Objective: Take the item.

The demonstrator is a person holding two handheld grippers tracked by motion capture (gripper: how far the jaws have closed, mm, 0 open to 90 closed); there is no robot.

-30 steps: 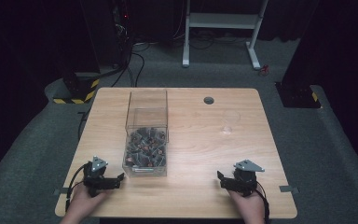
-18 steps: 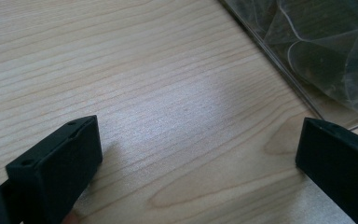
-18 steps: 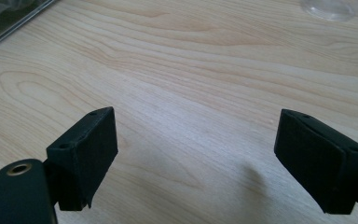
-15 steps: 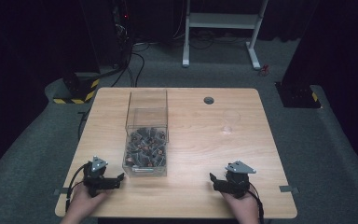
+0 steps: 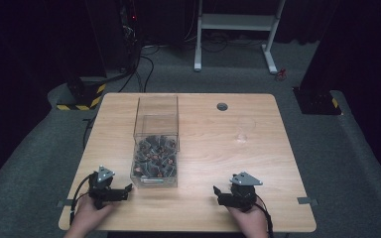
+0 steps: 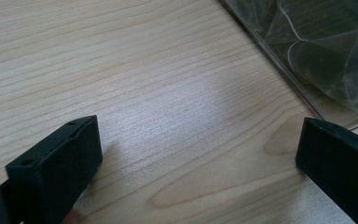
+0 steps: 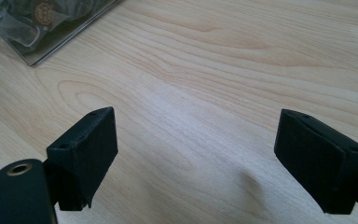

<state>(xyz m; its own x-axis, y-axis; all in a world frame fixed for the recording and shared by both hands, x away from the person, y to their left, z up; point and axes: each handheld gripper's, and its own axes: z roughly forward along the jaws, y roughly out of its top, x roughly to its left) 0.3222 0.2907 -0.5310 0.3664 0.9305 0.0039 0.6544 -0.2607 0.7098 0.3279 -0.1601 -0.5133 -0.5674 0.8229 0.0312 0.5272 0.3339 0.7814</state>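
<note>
Both tongs rest released: left tongs at lower left, right tongs at lower right. The clear box stands mid-frame on the counter; a careless reach could shove it.

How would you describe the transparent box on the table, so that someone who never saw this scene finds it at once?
Start from the light wooden table and look at its left half. There stands a tall clear box with straight walls, nearer the left hand-held gripper than the right hand-held gripper. It alone rises high, and its bottom holds a pile of small dark pieces.
</note>
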